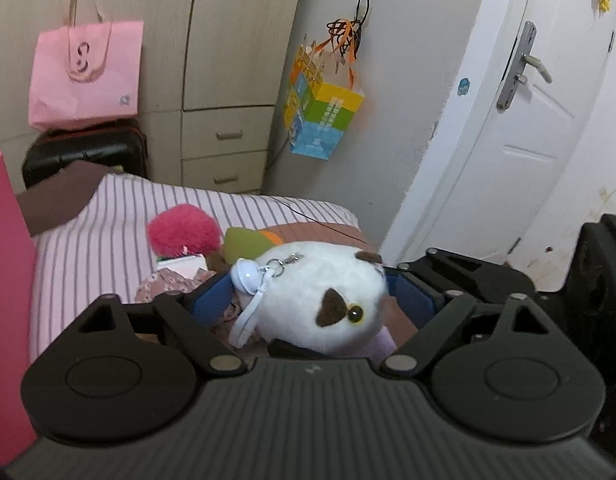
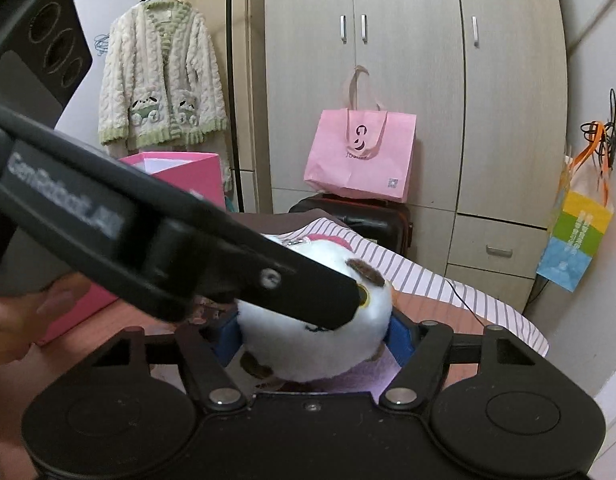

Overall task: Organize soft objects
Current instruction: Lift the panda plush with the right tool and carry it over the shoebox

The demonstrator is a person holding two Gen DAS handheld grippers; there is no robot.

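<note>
Both the left gripper (image 1: 308, 292) and right gripper (image 2: 314, 336) clamp one round white plush toy (image 1: 324, 296) above the striped bed (image 1: 88, 240), a fluffy red plush (image 1: 184, 230) near its far edge unsorted.

White plush toy (image 1: 320, 300) with brown patches and a yellow-ringed black eye, carrying a pale blue bell (image 1: 246, 276) on a white strap; blue pads on the black fingers (image 1: 212, 300) either side of it. Bed sheet (image 1: 108, 232) white with purple stripes, bearing a bright pink fluffy item (image 1: 184, 230) and a green and orange item (image 1: 248, 240). Pink paper bag (image 2: 360, 156) with dark logo, cream cardigan (image 2: 164, 80) with green trim, hanging bag (image 2: 576, 236) banded yellow, green and blue, beige wardrobe (image 2: 428, 60).
</note>
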